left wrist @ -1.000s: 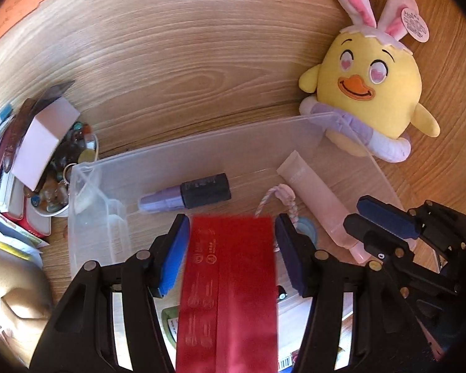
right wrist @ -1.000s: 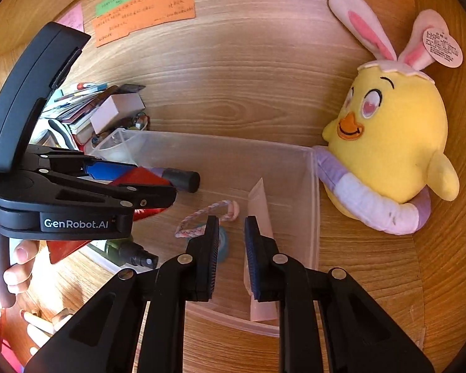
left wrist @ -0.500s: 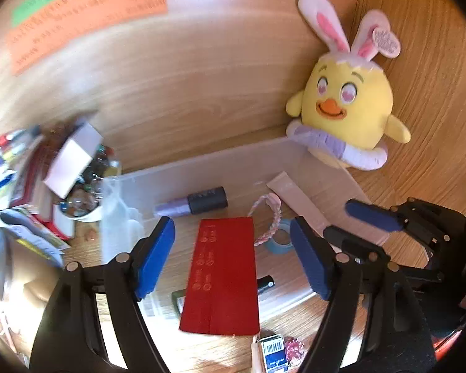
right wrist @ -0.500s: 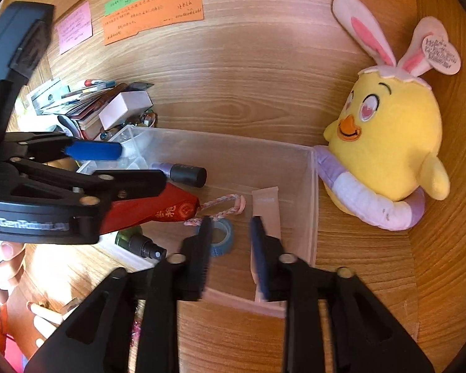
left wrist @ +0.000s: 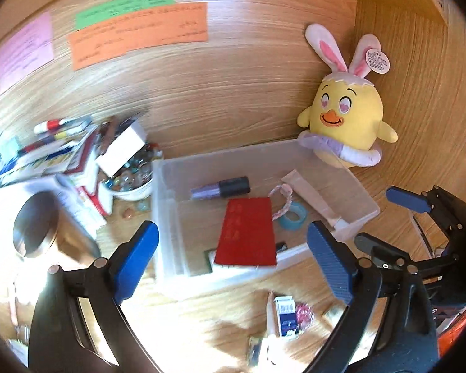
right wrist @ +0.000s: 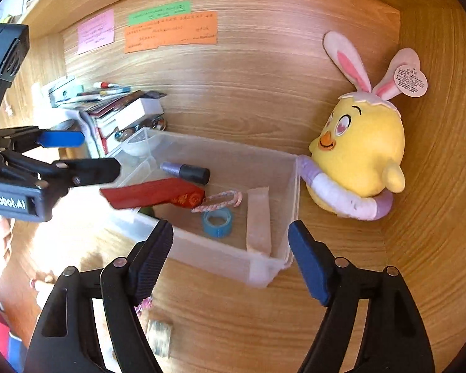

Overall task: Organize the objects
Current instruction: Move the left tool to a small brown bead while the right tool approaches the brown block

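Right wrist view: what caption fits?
Right gripper opening, empty, before a clear bin holding a red envelope.
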